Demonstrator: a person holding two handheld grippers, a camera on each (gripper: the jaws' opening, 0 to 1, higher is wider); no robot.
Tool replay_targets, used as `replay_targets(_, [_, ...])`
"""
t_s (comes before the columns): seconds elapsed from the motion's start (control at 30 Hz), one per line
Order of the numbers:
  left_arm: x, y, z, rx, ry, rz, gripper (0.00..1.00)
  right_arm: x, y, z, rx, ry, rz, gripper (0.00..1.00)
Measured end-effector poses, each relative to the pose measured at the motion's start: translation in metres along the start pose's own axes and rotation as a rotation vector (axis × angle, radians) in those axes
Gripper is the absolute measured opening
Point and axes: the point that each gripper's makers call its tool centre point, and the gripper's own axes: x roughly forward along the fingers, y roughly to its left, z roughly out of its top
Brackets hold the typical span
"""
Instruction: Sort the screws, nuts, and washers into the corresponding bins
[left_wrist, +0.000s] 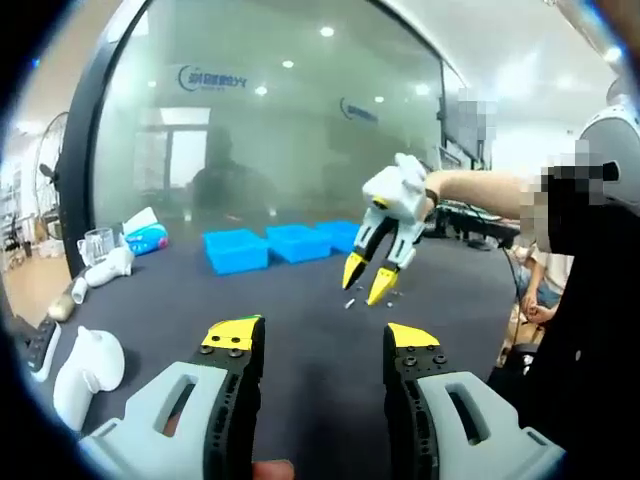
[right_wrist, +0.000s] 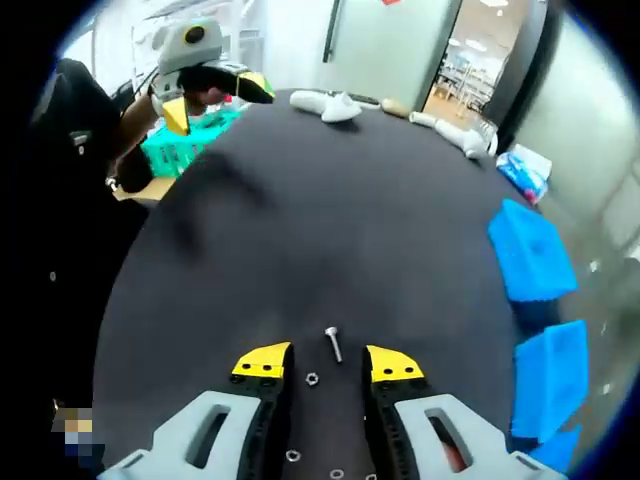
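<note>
The right gripper (right_wrist: 330, 365), jaws wide, is hovering over a screw (right_wrist: 333, 343) lying just ahead between its tips, long axis running along the jaws.

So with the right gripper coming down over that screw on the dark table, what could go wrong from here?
The screw lies lengthwise between the right gripper's open jaws, so they might pinch it poorly or make it roll. A small nut sits right beside the near jaw and could get knocked or grabbed along with it. The blue bins are off to the side, so a loosely held screw may drop in transit.
</note>
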Motion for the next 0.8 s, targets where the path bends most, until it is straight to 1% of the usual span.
replay_targets(0.23, [0.0011, 0.0, -0.0007, -0.002, 0.004, 0.001, 0.46, 0.0063, -0.0061, 0.0002, 0.044, -0.007, 0.018, 0.17])
replay_targets(0.37, [0.0021, 0.0001, -0.0013, -0.005, 0.006, 0.002, 0.46, 0.0077, -0.0091, 0.0002, 0.084, -0.017, 0.023, 0.12])
replay_targets(0.57, [0.0026, -0.0013, -0.0015, -0.005, 0.008, 0.001, 0.46, 0.0112, -0.0034, -0.0032, 0.112, -0.005, 0.038, 0.05])
replay_targets(0.67, [0.0025, -0.0016, -0.0008, -0.004, 0.007, 0.002, 0.46, 0.0111, -0.0015, -0.003, 0.105, -0.004, 0.039, 0.02])
replay_targets(0.8, [0.0029, -0.0036, 0.0008, -0.002, 0.004, -0.001, 0.46, 0.0104, -0.0005, -0.003, 0.117, -0.009, 0.031, 0.02])
